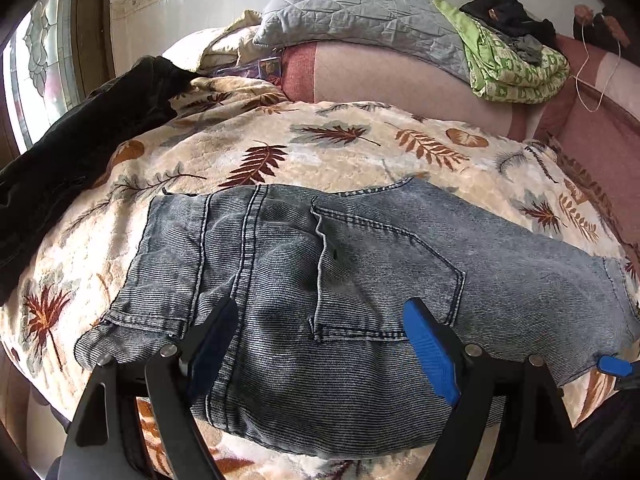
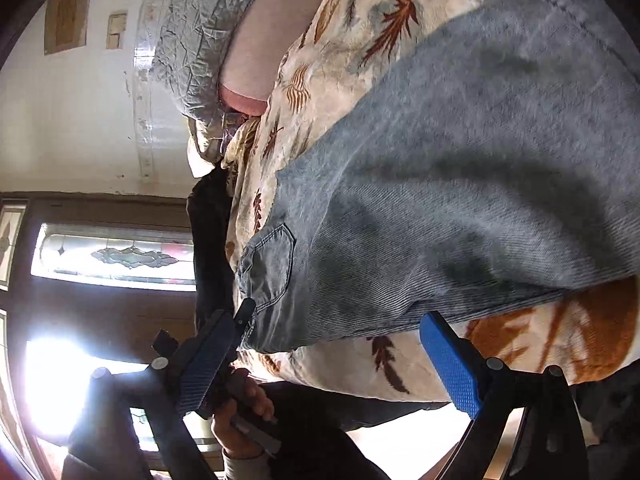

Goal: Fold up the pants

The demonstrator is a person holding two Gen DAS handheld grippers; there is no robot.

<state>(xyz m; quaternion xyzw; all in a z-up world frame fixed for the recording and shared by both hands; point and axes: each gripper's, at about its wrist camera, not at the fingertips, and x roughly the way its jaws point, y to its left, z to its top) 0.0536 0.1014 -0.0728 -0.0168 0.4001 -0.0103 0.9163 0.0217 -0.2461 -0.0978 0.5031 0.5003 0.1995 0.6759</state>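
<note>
Faded blue jeans [image 1: 360, 264] lie spread across a leaf-patterned blanket [image 1: 340, 152] on a bed, back pocket facing up. My left gripper [image 1: 320, 320] hovers over their near edge, open wide, with denim under the gap between its blue pads. At the far right of the left wrist view, a blue fingertip of my right gripper [image 1: 612, 365] touches the jeans' edge. The right wrist view is rolled sideways: the jeans [image 2: 460, 184] fill it, and my right gripper [image 2: 332, 344] stands open with their edge between its pads. A hand [image 2: 244, 404] shows behind its left finger.
A dark garment [image 1: 80, 140] lies heaped at the bed's left. At the back sit a grey quilted pillow [image 1: 360, 12], a folded green blanket [image 1: 516, 68] with dark clothes on top, and a pink headboard cushion [image 1: 392, 76]. A window [image 1: 36, 60] is left.
</note>
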